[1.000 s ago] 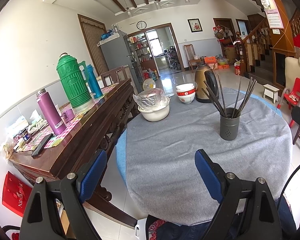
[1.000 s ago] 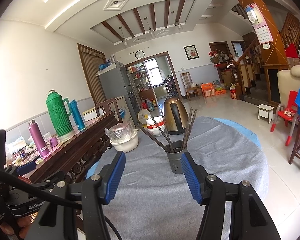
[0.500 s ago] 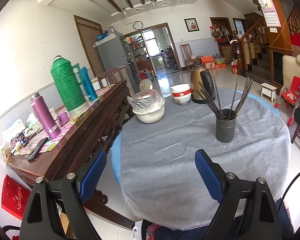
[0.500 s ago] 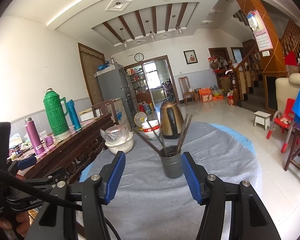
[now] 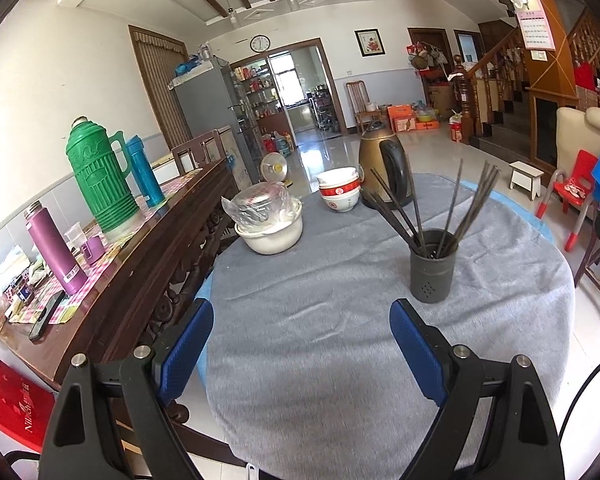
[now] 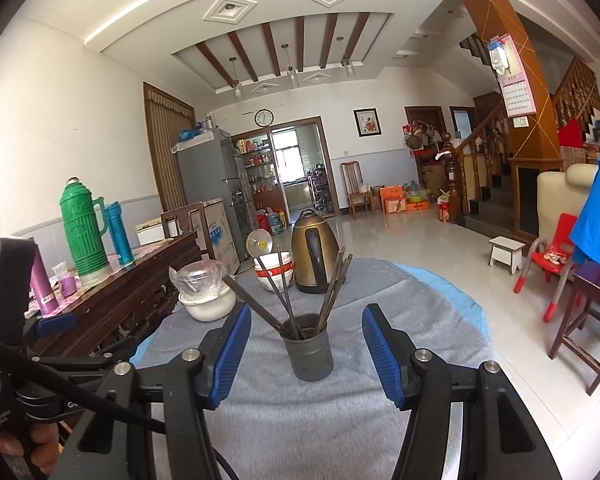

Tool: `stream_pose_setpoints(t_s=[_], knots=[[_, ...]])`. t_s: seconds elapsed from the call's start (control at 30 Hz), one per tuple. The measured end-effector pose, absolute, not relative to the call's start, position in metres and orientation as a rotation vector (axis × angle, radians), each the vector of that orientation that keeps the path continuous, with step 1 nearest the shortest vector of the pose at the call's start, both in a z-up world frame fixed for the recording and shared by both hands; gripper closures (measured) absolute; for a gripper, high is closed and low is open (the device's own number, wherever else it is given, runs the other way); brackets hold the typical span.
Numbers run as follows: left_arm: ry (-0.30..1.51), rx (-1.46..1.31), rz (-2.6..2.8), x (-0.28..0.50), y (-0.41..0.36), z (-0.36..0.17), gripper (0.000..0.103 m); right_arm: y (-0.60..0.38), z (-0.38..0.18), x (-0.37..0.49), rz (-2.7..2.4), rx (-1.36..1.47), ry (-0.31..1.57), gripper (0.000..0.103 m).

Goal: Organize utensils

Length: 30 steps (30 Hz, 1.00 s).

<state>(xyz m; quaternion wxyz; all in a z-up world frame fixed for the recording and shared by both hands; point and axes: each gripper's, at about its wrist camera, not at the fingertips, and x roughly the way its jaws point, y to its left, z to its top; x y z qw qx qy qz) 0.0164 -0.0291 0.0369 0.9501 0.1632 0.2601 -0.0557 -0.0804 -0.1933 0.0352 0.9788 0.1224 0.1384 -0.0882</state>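
A dark grey perforated utensil holder [image 5: 433, 266] stands on the round table under a grey cloth [image 5: 320, 320], with several dark chopsticks [image 5: 396, 210] fanned out in it. My left gripper [image 5: 302, 340] is open and empty, above the table's near side, left of the holder. In the right wrist view the holder [image 6: 309, 350] with its chopsticks [image 6: 278, 280] sits just ahead, centred between the fingers of my right gripper [image 6: 306, 350], which is open and empty.
A white covered bowl [image 5: 269, 224], stacked red-and-white bowls [image 5: 338, 190] and a bronze kettle [image 5: 384, 170] stand at the table's far side. A wooden sideboard [image 5: 140, 248] with a green thermos [image 5: 98, 176] is at left. Red chair [image 6: 552, 256] and stool at right.
Both grippers moved a little closer to the table and the holder; the right one now frames the holder between its fingers. Both stayed open.
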Motion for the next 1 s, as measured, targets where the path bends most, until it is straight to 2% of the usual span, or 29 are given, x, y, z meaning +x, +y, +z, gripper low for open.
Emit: stream_pose_setpoints(t_s=[0.37, 1.0], knots=[[0.557, 0.267, -0.088, 0.056, -0.013, 0.042, 0.013, -0.186, 0.048, -0.030, -0.142, 0.220, 0.313, 0.041], [0.636, 0.168, -0.113, 0.129, 0.015, 0.016, 0.012, -0.163, 0.021, 0.036, -0.159, 0.197, 0.409, 0.041]])
